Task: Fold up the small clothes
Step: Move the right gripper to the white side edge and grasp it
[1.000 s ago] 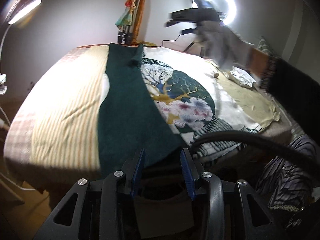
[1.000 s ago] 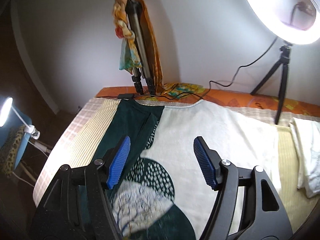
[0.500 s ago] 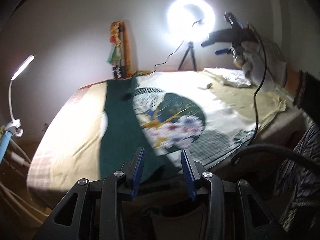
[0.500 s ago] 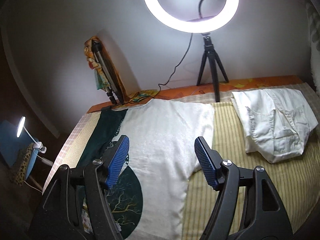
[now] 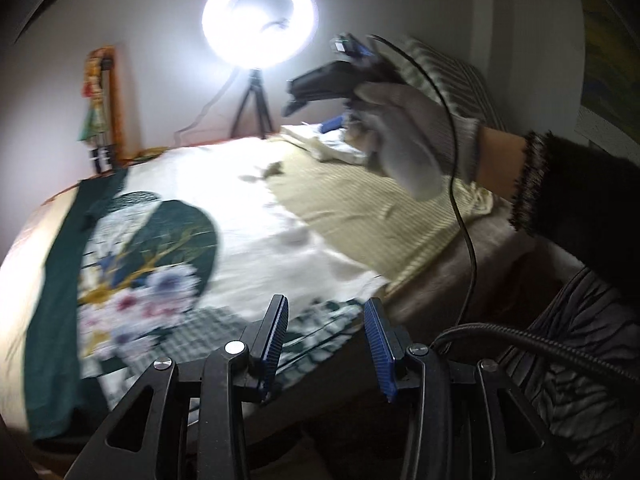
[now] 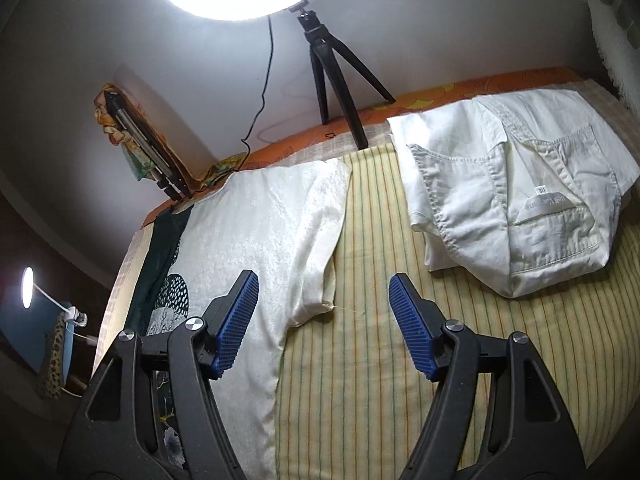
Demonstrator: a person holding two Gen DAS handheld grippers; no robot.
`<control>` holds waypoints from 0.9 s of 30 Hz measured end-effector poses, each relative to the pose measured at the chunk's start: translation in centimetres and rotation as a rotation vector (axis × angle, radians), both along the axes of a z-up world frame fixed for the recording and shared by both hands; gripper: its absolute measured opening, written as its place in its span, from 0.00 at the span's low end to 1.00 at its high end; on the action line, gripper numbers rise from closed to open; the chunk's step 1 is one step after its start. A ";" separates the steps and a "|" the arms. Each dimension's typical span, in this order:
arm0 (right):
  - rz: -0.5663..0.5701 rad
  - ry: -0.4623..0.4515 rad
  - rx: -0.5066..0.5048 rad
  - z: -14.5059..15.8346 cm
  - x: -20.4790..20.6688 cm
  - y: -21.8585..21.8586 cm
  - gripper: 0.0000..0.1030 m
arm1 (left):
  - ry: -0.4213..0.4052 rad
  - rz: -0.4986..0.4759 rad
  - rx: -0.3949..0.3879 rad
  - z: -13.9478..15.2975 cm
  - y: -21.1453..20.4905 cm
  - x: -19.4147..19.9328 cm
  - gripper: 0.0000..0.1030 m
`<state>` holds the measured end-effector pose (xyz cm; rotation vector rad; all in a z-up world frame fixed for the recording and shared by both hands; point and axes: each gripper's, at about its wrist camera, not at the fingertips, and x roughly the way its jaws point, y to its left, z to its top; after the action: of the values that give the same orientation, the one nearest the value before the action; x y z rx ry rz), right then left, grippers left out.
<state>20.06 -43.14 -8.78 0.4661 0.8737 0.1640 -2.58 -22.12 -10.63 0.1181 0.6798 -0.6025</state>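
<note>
On the striped bedcover [image 6: 360,264] lies the cream printed garment [image 6: 276,240], spread flat, with folded white shorts [image 6: 516,208] well apart from it. Above them both grippers, left gripper [image 5: 326,338] and right gripper [image 6: 324,324], hang with jaws spread, gripping nothing.

cream top [image 6: 272,240] at centre left, printed with a dark green disc, gold branches and pale flowers; dark green band [image 5: 52,280] along left edge; white folded garment [image 6: 516,200] at upper right; yellow bedcover [image 6: 380,320] with thin green stripes; blue ribbed pads [image 6: 412,332] on black grippers; orange strip [image 6: 440,96] behind.
</note>
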 end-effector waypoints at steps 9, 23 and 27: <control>0.039 0.080 0.001 -3.6 3.5 -0.3 0.69 | 0.076 -0.058 0.030 -2.0 -4.5 2.5 0.45; 0.154 0.139 -0.027 -6.8 7.2 4.5 0.45 | 0.193 -0.004 -0.045 -3.2 -3.6 5.0 0.05; 0.181 0.142 -0.075 -6.9 7.3 5.3 0.12 | 0.194 0.019 -0.097 -2.7 -2.8 4.9 0.01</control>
<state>27.33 -37.80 -15.65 0.3315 1.0581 0.2655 2.30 -24.92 -13.30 -0.0379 0.8370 -0.6328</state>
